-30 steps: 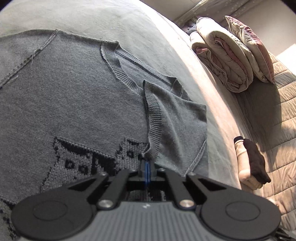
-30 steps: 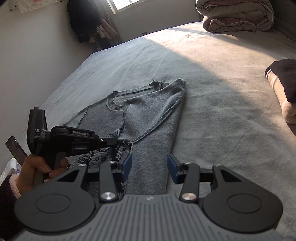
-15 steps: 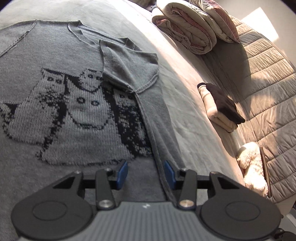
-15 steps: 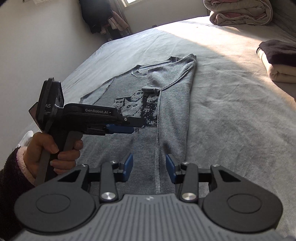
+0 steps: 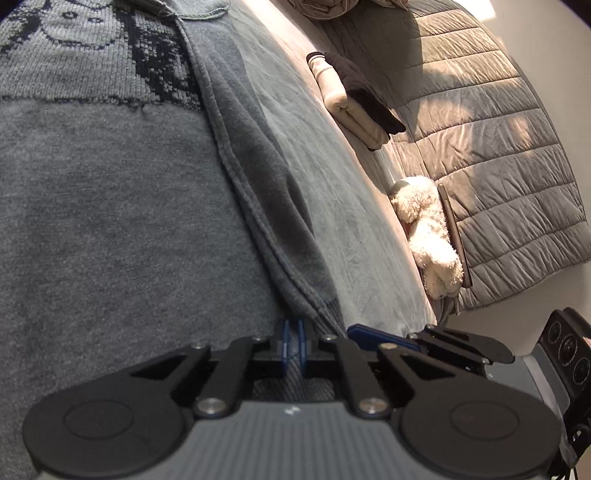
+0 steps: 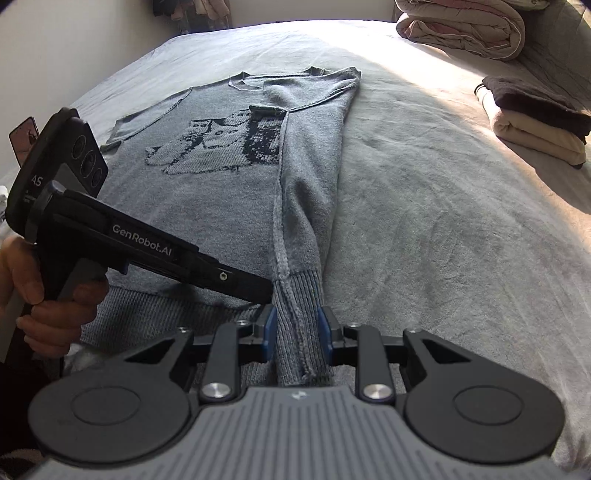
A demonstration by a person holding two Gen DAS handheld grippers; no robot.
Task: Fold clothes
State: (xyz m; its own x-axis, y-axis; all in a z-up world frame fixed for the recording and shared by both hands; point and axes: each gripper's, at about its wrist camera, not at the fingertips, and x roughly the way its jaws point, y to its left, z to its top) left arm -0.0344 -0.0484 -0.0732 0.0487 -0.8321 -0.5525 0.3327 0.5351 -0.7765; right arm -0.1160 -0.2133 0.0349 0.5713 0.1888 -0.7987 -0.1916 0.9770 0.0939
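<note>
A grey knit sweater [image 6: 221,206] with a dark cat pattern lies flat on the bed. Its right sleeve [image 6: 310,192] is folded down along the body, with the ribbed cuff [image 6: 297,302] at the hem. My left gripper [image 5: 292,343] is shut on ribbed fabric at the sweater's hem. From the right wrist view the left gripper [image 6: 264,293] reaches in beside the cuff, held by a hand [image 6: 44,295]. My right gripper [image 6: 295,332] straddles the cuff; its jaws are closing and the cuff is not pinched.
The grey bed sheet [image 6: 443,221] spreads to the right of the sweater. A folded beige and dark clothes pile [image 6: 535,122] lies at the right, rolled quilts [image 6: 461,26] at the far end. A white plush toy [image 5: 428,236] rests against a quilted cover [image 5: 498,147].
Both grippers drew back along the sweater from the collar area to the hem. The left gripper let go of the folded shoulder, opened, then shut at the hem. The right jaws narrowed around the cuff.
</note>
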